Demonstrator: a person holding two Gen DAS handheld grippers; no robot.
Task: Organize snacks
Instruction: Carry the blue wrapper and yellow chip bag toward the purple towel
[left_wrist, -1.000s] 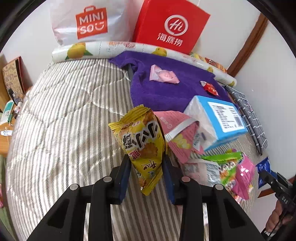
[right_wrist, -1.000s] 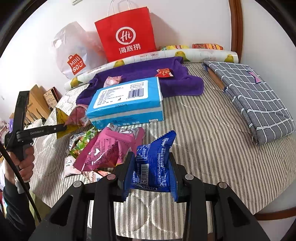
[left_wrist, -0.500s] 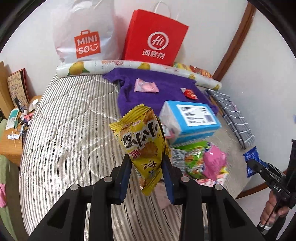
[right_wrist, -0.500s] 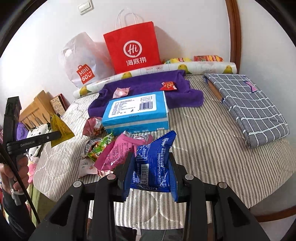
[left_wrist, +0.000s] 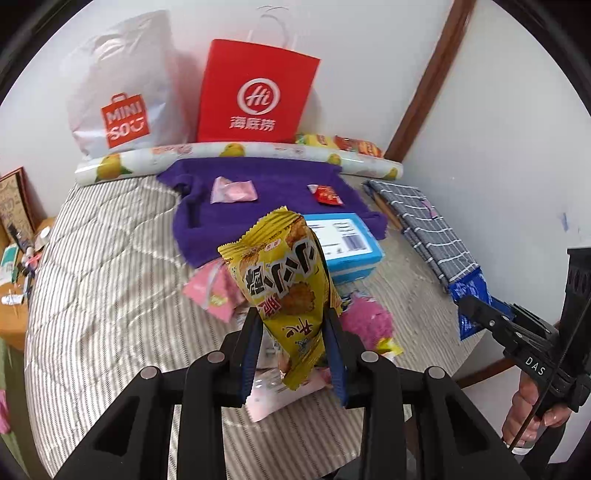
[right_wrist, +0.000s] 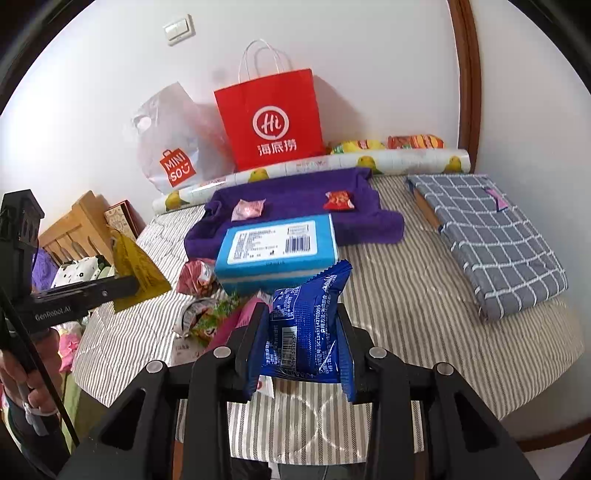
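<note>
Raised since earlier frames: left gripper (left_wrist: 293, 334) clamping crinkly yellow snack packet (left_wrist: 282, 280) at centre; right gripper (right_wrist: 301, 345) clamping blue foil snack packet (right_wrist: 308, 325), lower centre.

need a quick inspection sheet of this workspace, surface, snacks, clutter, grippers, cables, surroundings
surface: striped quilted cover, with a purple towel spread at the back.
job's things: yellow snack bag in the left gripper; blue snack packet in the right gripper; pink candy and red candy on the towel; loose packets heaped beside the blue box.
clutter: folded checked cloth, fruit-print roll.
grippers: both shut on a packet, held above the surface.
cables: thin black cord by the left handle.
surroundings: red paper bag, white Miniso bag, white wall.
</note>
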